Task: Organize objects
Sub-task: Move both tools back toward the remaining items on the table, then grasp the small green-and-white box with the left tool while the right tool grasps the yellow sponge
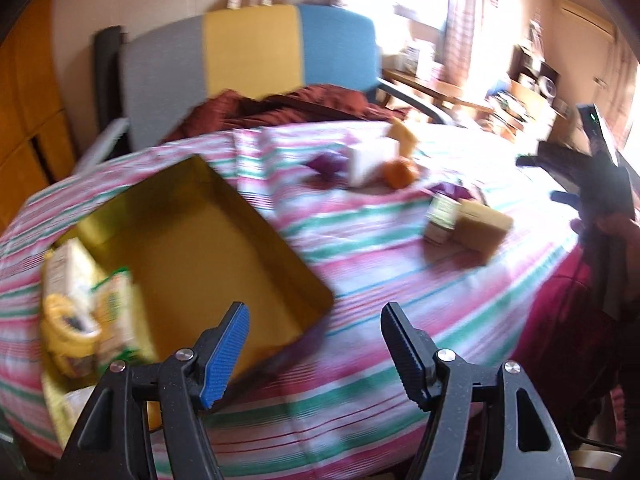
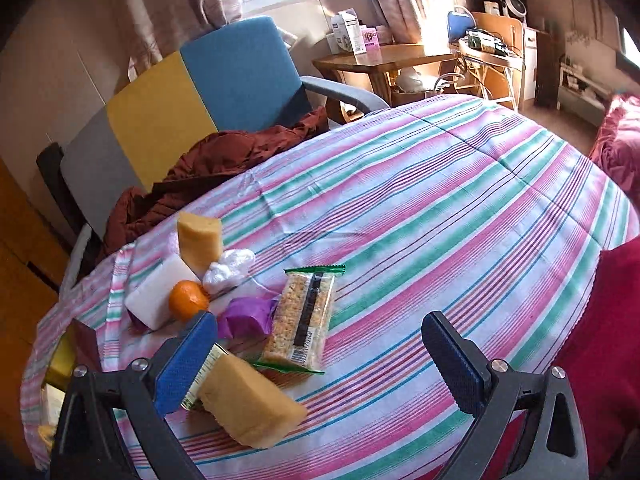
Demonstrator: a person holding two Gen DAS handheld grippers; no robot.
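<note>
Left wrist view: left gripper [image 1: 316, 354], jaws wide, empty; yellow box [image 1: 208, 248] near left on striped counter [image 1: 400, 280], packets [image 1: 88, 304] at its left end. Right wrist view: right gripper [image 2: 320, 360], jaws wide, empty; sponge [image 2: 250, 404] nearest, snack bar [image 2: 302, 316] beyond, orange [image 2: 187, 300] far left.

Left wrist view is looking down from close above the yellow box [image 1: 208, 248], facing the tricolour chair [image 1: 248, 52]. Right wrist view is sitting low, right of that box, facing the same chair [image 2: 192, 92]; both are sharing the orange [image 1: 400, 172] [image 2: 188, 300].
</note>
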